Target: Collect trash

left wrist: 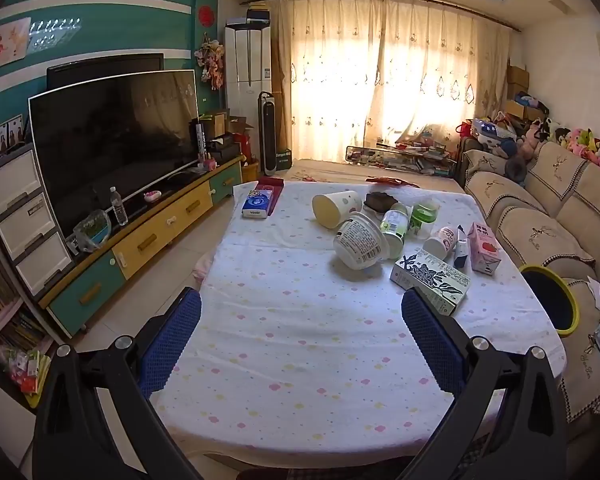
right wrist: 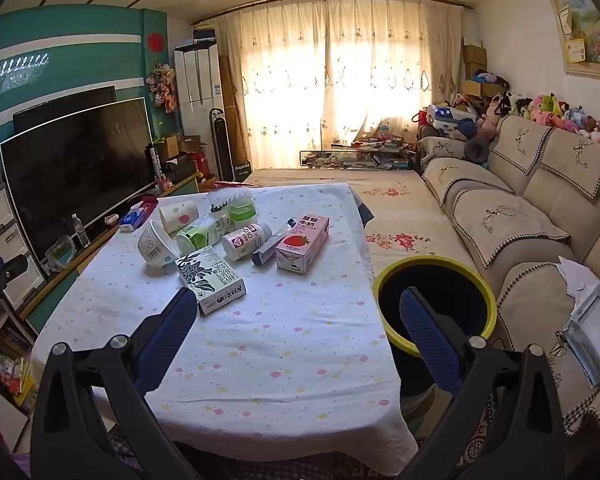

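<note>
Trash lies in a cluster on the table's cloth (left wrist: 300, 320): a black-and-white carton (left wrist: 430, 280) (right wrist: 210, 278), a pink strawberry milk carton (left wrist: 484, 248) (right wrist: 304, 244), a white paper bowl (left wrist: 360, 244) (right wrist: 154, 246), a cream cup (left wrist: 336, 208), bottles and small cups. A black bin with a yellow rim (right wrist: 436, 300) (left wrist: 552, 304) stands by the table's right side. My left gripper (left wrist: 300, 316) is open and empty above the near cloth. My right gripper (right wrist: 296, 312) is open and empty, between the carton and the bin.
A tissue pack (left wrist: 258, 202) lies at the table's far left. A TV (left wrist: 112, 140) on a low cabinet runs along the left. A beige sofa (right wrist: 520, 208) with papers on its seat lines the right. Curtains and clutter stand behind.
</note>
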`<state>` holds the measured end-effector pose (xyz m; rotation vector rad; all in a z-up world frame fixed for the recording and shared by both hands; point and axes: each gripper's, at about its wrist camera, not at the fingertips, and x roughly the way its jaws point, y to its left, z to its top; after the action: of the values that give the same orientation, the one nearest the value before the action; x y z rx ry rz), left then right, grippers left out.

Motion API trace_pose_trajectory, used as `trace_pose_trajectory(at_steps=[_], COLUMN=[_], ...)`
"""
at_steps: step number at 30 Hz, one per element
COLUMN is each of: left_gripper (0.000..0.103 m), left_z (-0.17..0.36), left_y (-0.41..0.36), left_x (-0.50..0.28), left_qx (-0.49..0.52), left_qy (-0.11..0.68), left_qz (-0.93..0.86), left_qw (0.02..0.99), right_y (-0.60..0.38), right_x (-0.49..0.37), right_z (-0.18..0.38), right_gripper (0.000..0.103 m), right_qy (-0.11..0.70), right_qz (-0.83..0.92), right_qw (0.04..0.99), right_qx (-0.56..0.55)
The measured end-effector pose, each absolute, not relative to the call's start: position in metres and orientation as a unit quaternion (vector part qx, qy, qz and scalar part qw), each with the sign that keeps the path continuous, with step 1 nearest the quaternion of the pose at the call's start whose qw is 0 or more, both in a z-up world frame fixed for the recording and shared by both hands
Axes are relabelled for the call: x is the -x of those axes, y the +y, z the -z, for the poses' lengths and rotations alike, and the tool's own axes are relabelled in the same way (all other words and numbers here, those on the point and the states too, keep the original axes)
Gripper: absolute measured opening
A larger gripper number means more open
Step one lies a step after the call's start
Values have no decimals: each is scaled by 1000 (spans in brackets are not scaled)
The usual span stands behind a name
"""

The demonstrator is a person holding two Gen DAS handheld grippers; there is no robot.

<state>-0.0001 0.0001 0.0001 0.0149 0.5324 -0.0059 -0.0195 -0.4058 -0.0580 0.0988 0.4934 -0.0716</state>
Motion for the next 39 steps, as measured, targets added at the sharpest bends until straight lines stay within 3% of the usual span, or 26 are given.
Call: trace_pose_trajectory(at_steps=[39], left_gripper=[99], left_z=[1], left_y=[-7], left_x=[3], left_qx=[-9], left_qy=[269], left_qz=[12], left_qw=[963], right_y=[-409], right_x=[20], right_z=[60], right_gripper=[97], right_qy=[243], right_qz=[35], right_qw=[968], right_qx=[-56])
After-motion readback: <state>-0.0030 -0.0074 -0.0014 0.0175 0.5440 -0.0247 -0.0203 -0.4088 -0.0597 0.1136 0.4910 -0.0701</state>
